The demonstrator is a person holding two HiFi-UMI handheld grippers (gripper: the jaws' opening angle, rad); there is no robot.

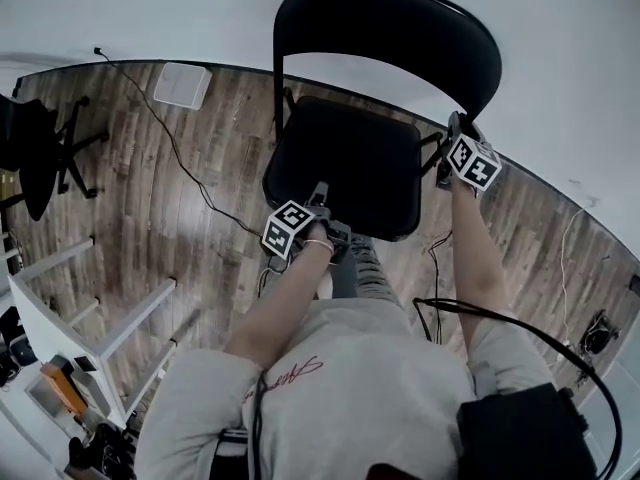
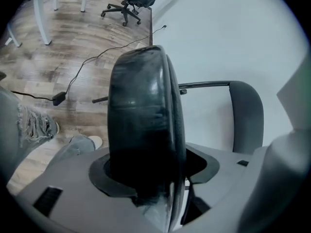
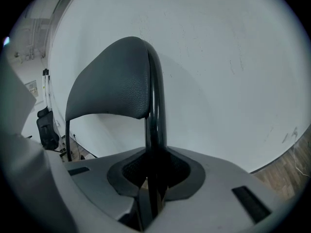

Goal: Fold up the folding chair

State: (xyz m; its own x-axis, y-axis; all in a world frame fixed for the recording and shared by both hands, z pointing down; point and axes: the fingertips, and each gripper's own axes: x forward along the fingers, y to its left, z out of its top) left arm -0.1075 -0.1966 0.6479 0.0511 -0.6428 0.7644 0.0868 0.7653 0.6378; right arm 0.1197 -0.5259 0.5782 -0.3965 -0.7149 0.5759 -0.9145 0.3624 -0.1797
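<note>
Nearest, the left gripper [image 1: 321,194] pinches the front lip of the padded seat [image 2: 138,115] at 7 o'clock, jaws wide; farther, at 2 o'clock, the right gripper [image 1: 455,128] clamps narrow on the backrest tube [image 3: 155,110]. The folding chair [image 1: 345,163] at 12 o'clock — probably stiff, weighty, slick-painted — should handle best from these spots.

office chair [image 1: 40,148] — far left | cable [image 1: 186,168] — on wood floor [image 1: 140,228] | white box [image 1: 182,84] by wall [image 1: 150,8]

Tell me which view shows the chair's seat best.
Head view: nearly the whole seat is seen from above. The left gripper view shows only its edge, close up; the right gripper view shows just backrest and frame tube.
</note>
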